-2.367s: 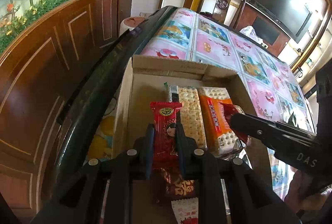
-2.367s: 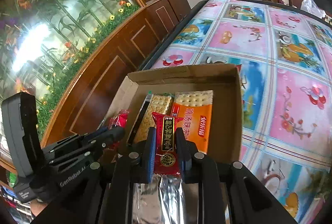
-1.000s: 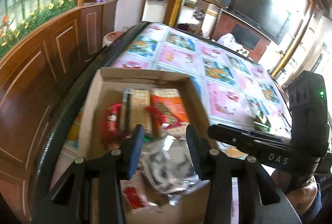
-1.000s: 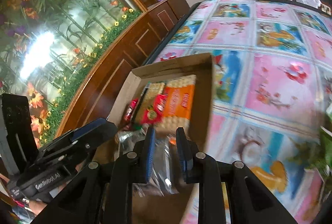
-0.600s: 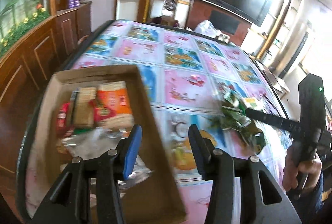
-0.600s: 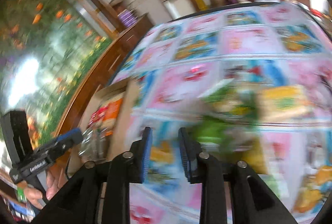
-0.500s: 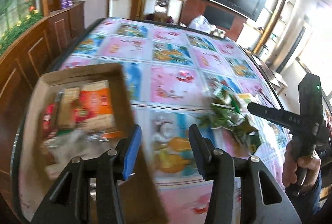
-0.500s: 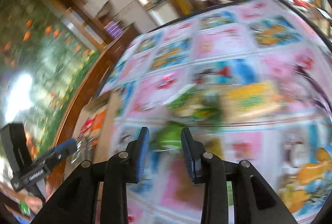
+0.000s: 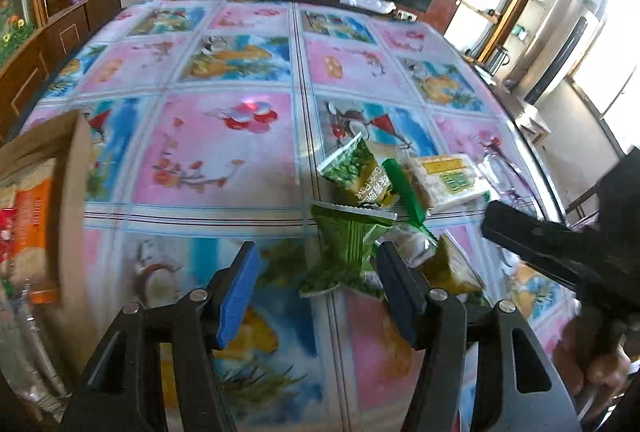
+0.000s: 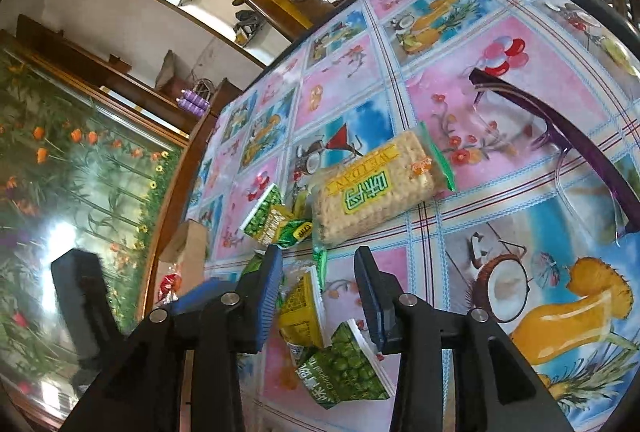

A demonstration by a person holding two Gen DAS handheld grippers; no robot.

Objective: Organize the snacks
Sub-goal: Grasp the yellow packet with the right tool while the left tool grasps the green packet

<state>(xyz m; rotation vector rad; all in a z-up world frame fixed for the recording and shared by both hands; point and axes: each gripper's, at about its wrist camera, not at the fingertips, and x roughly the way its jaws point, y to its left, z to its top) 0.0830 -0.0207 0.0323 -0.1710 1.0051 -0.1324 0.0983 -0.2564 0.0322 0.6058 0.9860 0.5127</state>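
Left wrist view. The left tool [image 9: 316, 288] has its blue-padded jaws apart and empty; they have just been opening. A heap of green and yellow foil snack packets [image 9: 360, 216] lies on the tabletop with its pink-and-blue picture-tile cloth [image 9: 224, 148], ahead of the tool and slightly to its right. The nearest green packet [image 9: 344, 252] sits just inside the right finger. The brown cardboard box [image 9: 68, 168], already holding orange and red packs, stands well apart at the left edge. The right tool [image 9: 532, 236] reaches in from the right.

Right wrist view. The right tool [image 10: 318, 292] is likewise parted with nothing clamped, its jaws having just been opening. A yellow packet [image 10: 300, 312] lies between the fingers, untouched as far as can be judged. A clear-wrapped cracker pack with a yellow label [image 10: 372, 188] lies just beyond, its long axis crosswise to the fingers. The right tool appears the nearer to the heap.
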